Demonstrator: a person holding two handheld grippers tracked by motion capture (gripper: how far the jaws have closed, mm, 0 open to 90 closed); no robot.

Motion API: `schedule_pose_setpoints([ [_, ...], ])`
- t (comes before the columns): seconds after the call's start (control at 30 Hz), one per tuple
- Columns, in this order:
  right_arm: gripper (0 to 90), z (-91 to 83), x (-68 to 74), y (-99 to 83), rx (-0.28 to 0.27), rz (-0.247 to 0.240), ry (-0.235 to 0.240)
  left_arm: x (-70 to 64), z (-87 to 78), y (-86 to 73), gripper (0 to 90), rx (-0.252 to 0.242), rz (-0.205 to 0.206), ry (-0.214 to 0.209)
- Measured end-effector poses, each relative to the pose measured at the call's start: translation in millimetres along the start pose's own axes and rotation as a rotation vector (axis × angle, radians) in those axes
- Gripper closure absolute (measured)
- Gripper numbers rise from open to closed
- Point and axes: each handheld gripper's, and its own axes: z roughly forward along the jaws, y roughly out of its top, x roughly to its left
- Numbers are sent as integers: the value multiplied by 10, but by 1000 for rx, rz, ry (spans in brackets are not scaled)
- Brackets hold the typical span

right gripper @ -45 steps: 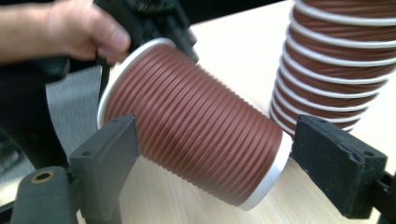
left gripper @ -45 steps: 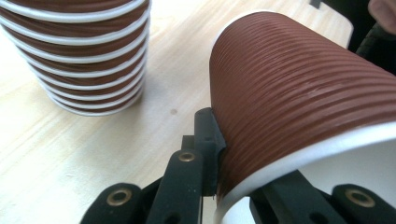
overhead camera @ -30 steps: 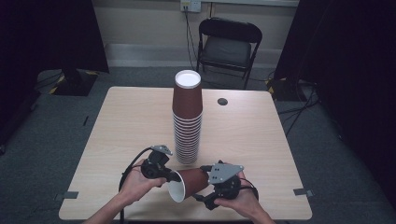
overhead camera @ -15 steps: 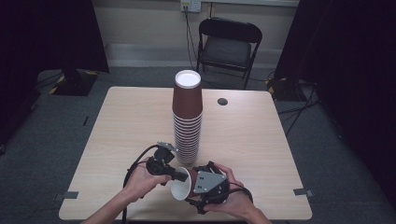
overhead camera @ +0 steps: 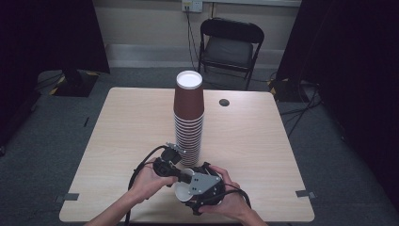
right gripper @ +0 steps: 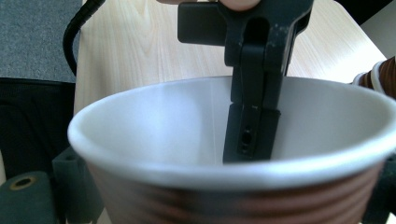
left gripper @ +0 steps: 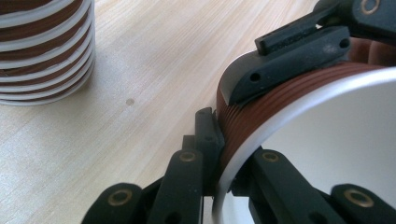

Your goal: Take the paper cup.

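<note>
Cups made up the count: one loose paper cup (overhead camera: 184,192) and one tall stack (overhead camera: 189,120) of nested brown cups with white rims, standing upside down near the middle of the pale wood-grain tabletop (overhead camera: 122,127). The loose cup, ribbed brown outside and smooth white inside, sat near the tabletop's near edge between two tools. The left tool (overhead camera: 186,177) pinched its rim, one jaw inside. The right tool (overhead camera: 188,195) clamped its ribbed wall.
</note>
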Motion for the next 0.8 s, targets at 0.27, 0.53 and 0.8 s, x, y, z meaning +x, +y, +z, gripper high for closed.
schedule_pose_setpoints([
  [0.27,78,-39,-31,-35,-25,39,0,-20,30,22,855,-28,7,-12],
  [0.53,92,-77,-19,-57,-17,50,-22,9,33,-20,855,-93,-5,-46],
  [0.8,98,-103,-66,-97,-24,82,-33,37,-30,-49,786,-143,-4,-63],
])
